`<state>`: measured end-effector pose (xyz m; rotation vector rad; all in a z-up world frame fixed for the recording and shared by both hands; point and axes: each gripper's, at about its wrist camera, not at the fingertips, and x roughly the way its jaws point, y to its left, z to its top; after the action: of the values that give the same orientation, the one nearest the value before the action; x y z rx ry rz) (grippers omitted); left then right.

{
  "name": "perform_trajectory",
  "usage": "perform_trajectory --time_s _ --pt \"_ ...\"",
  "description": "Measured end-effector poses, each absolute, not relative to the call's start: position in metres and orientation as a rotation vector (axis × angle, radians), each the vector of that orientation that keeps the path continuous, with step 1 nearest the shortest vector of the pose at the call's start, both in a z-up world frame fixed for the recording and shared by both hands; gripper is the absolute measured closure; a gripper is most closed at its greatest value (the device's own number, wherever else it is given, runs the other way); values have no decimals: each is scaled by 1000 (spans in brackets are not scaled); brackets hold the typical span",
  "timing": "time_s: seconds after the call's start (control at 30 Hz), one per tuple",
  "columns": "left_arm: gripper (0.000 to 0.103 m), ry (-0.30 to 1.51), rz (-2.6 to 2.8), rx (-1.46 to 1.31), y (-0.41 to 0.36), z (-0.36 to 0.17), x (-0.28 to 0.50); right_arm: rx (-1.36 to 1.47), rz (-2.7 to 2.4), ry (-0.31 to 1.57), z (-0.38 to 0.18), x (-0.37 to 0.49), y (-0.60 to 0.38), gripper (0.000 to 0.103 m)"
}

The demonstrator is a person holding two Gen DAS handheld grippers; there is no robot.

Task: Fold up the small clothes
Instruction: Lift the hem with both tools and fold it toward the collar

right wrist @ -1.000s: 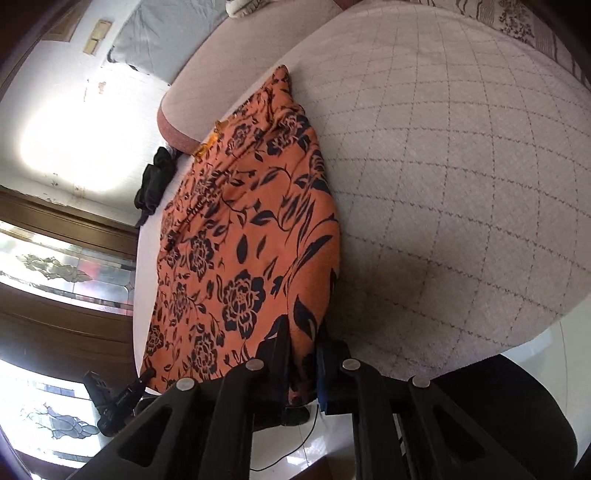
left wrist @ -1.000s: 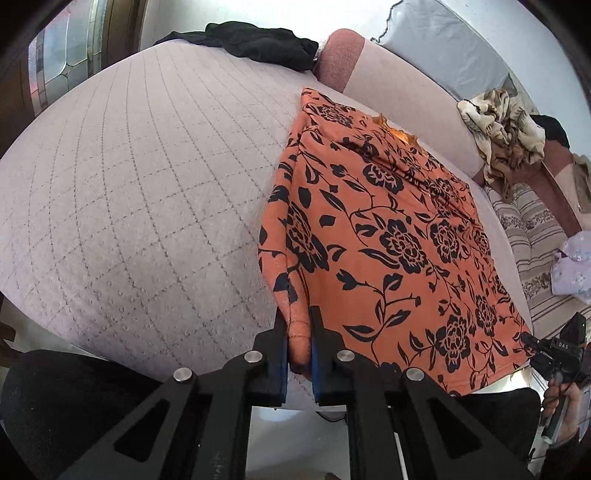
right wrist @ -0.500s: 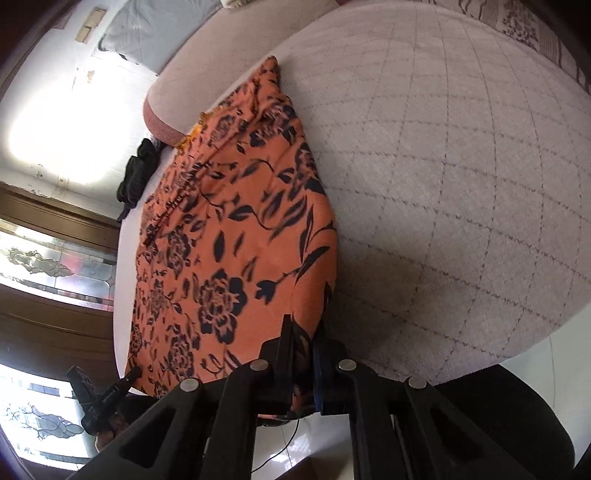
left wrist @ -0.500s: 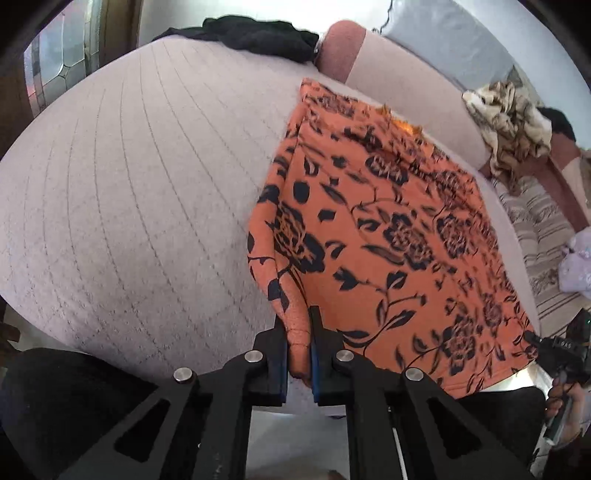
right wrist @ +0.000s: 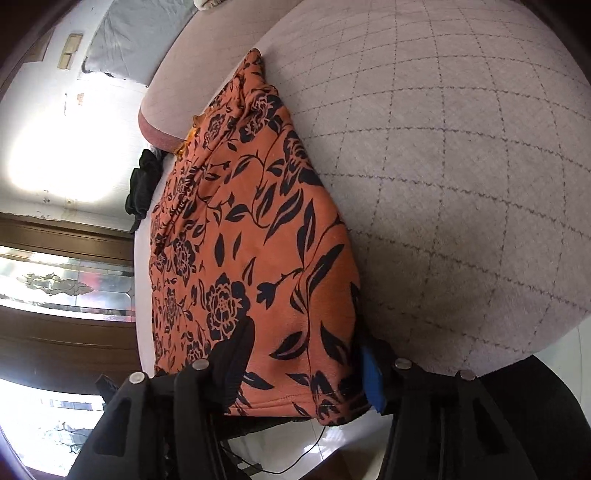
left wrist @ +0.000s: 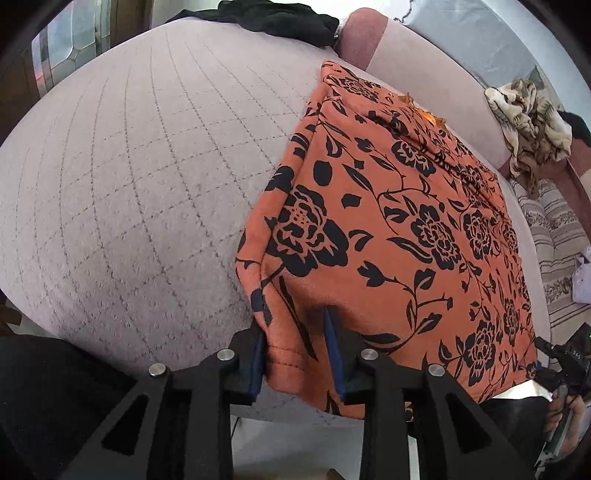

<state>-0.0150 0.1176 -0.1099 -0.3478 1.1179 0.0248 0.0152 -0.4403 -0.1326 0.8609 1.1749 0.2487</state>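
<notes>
An orange garment with a black flower print (left wrist: 399, 229) lies spread flat on the pale quilted bed (left wrist: 140, 192), its near hem hanging over the bed's front edge. My left gripper (left wrist: 295, 354) is at the hem's left corner. Its jaws are opening, and the cloth sits loose between the blue pads (left wrist: 330, 347). In the right wrist view the same garment (right wrist: 251, 236) runs away from me. My right gripper (right wrist: 303, 369) stands wide, jaws opening, with the hem's right corner lying slack between the fingers. The right gripper also shows small in the left wrist view (left wrist: 565, 365).
A black garment (left wrist: 280, 18) lies at the bed's far end beside a pink bolster (left wrist: 424, 85). A beige patterned cloth (left wrist: 528, 118) and striped bedding (left wrist: 554, 236) lie to the right. A cable (right wrist: 306, 454) trails on the floor below the bed's edge.
Both grippers were shut on the hem's corners and have now opened, the right one wider. Both came down towards the bed, and the garment has settled flat.
</notes>
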Motion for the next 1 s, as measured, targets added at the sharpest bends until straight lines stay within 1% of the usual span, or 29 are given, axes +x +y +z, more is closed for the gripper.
perform_trajectory --time_s 0.03,0.07,0.1,0.23,0.3,0.37,0.43,0.53,0.6,0.7,0.87,1.0 --pt "94 1113 12 -323 115 -107 -14 837 245 1183 -131 16 -437 59" --pt "95 1114 -8 -332 113 -107 -9 808 232 1193 -130 17 -435 76" --pt "95 1107 -14 -354 117 -104 -11 816 247 1197 -130 18 -434 96" --pt "95 1024 -27 -420 132 -81 -16 853 276 1093 -103 12 -439 95" --pt "94 1059 -16 -408 133 -88 -15 856 282 1065 -93 12 -443 95" --pt "95 1158 7 -399 130 -113 -5 845 269 1116 -106 17 -442 95" --pt "95 1141 2 -381 127 -111 -5 882 263 1187 -129 20 -440 95" --pt "95 1093 -16 -363 126 -97 -5 914 288 1141 -125 19 -440 95" --pt "94 1121 -8 -369 127 -102 -2 911 297 1114 -120 21 -441 95" --pt "95 1127 -6 -408 130 -101 -1 936 297 1142 -128 23 -440 95" --pt "95 990 -73 -402 129 -49 29 955 361 1065 -102 48 -442 95" --pt "94 829 -120 -355 128 10 99 958 438 916 -58 108 -443 95"
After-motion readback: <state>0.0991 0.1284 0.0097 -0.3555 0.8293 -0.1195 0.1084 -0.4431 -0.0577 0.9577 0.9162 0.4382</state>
